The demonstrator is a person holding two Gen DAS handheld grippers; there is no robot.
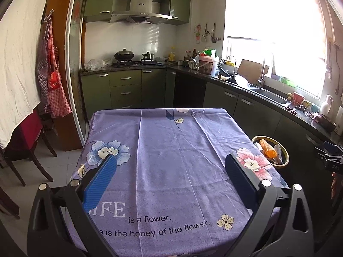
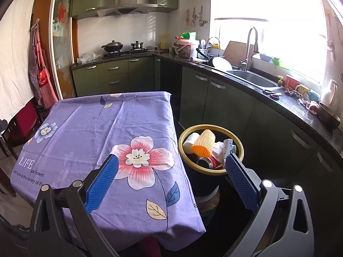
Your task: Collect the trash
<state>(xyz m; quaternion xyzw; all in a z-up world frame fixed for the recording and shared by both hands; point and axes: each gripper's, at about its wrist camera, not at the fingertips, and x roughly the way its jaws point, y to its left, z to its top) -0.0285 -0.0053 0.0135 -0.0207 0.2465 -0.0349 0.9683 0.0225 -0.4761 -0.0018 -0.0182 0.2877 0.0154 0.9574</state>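
A yellow-rimmed dark trash bin (image 2: 186, 160) stands on the floor at the table's right side and also shows in the left wrist view (image 1: 286, 156). It holds an orange foam net (image 2: 203, 143), a white paper cup (image 2: 189, 141), crumpled paper (image 2: 218, 148) and a red can (image 2: 206, 161). My left gripper (image 1: 170, 160) is open and empty above the purple floral tablecloth (image 1: 167, 150). My right gripper (image 2: 171, 161) is open and empty over the table's right edge, its right finger just in front of the bin.
Green kitchen cabinets and a dark counter (image 2: 278, 100) with a sink (image 2: 253, 78) run along the right and back. A stove with pots (image 2: 122, 50) is at the back. A chair (image 1: 30, 150) and aprons (image 1: 51, 81) are at the left.
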